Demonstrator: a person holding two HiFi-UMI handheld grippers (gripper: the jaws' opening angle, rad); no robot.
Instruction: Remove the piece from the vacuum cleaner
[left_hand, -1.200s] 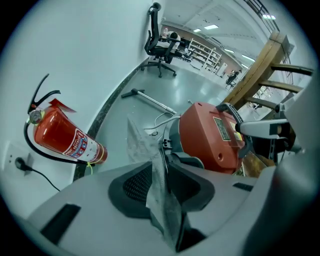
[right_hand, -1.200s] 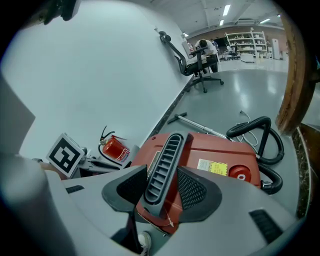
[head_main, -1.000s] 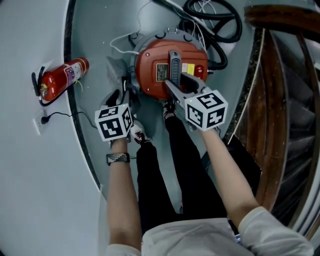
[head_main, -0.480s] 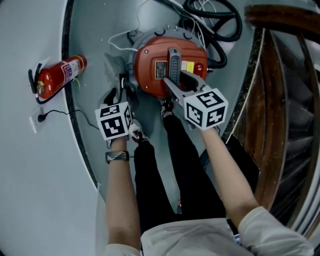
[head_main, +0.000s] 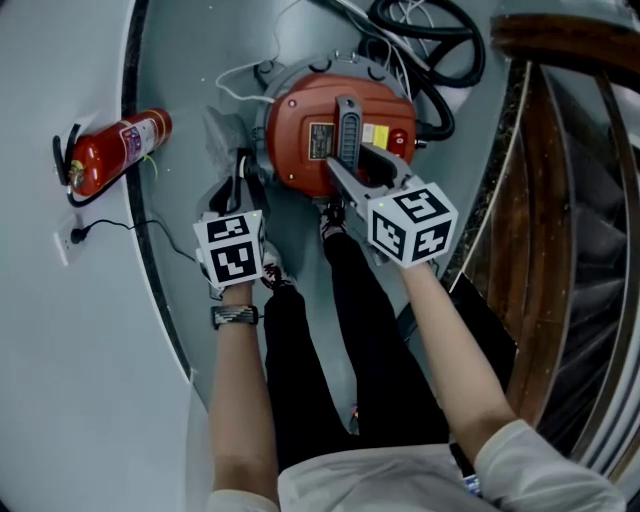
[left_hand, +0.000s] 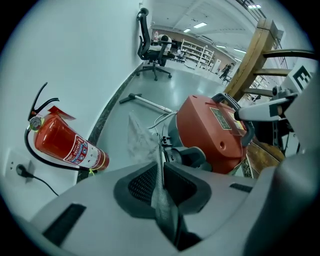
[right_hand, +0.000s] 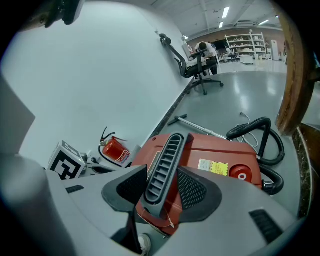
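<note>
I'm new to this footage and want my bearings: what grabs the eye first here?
The red vacuum cleaner on the floor ahead, its black ribbed handle clamped in the right gripper. The left gripper, jaws just closing, pinches a thin grey sheet beside it; a red fire extinguisher sits against the left wall.

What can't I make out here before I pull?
- Left gripper view: the left claw has just been closing on a grey sheet; whether it joins the vacuum cleaner is unclear, the claw covers it.
- Right gripper view: the right claw, shut on the handle, hides the vacuum cleaner's near side.
- Head view: the hose is cut by the top edge; the label print is too small.
</note>
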